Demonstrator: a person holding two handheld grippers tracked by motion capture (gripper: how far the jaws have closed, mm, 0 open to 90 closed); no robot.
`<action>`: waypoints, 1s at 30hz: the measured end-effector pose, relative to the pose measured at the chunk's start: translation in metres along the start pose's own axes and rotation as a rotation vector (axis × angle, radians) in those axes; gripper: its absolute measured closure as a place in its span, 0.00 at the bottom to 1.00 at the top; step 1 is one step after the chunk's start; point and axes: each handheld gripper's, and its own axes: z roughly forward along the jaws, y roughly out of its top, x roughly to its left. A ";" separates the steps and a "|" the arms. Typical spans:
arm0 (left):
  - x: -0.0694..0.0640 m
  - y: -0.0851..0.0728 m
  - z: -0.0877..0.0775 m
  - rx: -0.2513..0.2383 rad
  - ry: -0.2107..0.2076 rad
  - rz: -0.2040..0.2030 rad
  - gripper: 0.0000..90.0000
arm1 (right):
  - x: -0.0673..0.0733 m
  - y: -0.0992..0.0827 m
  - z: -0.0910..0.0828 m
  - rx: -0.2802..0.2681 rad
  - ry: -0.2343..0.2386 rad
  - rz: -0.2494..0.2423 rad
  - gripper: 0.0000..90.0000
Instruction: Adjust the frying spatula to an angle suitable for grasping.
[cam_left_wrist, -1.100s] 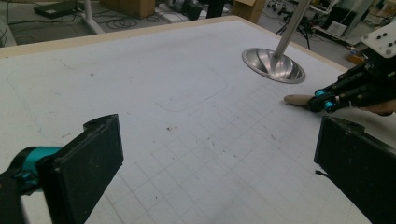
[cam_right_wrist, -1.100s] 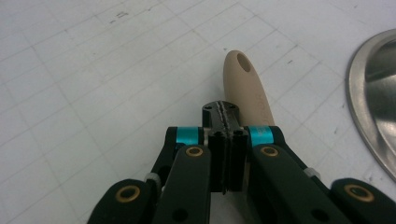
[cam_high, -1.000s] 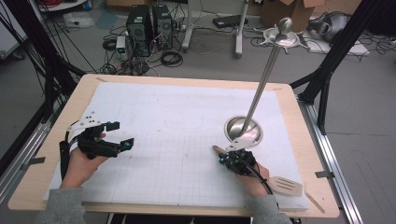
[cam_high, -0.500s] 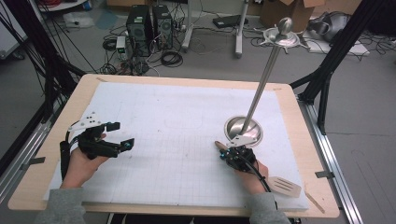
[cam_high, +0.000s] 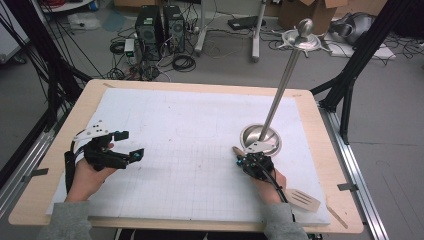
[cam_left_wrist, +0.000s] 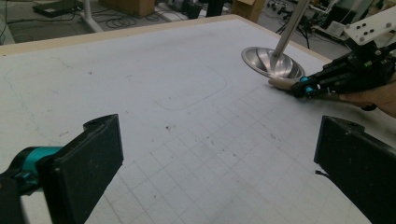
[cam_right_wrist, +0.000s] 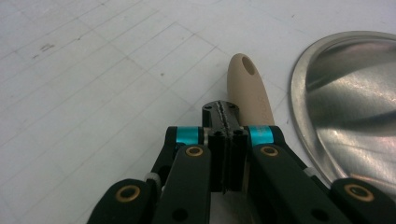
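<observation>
Even bright light, faint shadows, soft focus

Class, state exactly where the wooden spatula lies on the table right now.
In the high view the wooden spatula lies near the table's front right corner, its slotted blade beside the person's right forearm and its handle running under the right gripper toward the steel stand base.

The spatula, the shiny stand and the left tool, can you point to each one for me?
spatula (cam_high: 302, 199), high view, on its slotted blade.
shiny stand (cam_high: 261, 137), high view, on the dish-shaped base.
left tool (cam_high: 126, 145), high view, midway between its open tips.
</observation>
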 end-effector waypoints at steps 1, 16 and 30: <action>0.000 0.000 0.000 -0.001 0.000 0.000 0.02 | -0.001 0.000 0.001 -0.002 -0.008 0.002 1.00; 0.001 0.000 -0.002 -0.008 0.001 -0.004 0.02 | -0.006 0.001 0.004 -0.017 -0.052 0.033 1.00; 0.002 -0.002 0.000 0.001 0.005 -0.008 0.02 | -0.012 0.009 -0.035 -0.124 0.044 0.115 1.00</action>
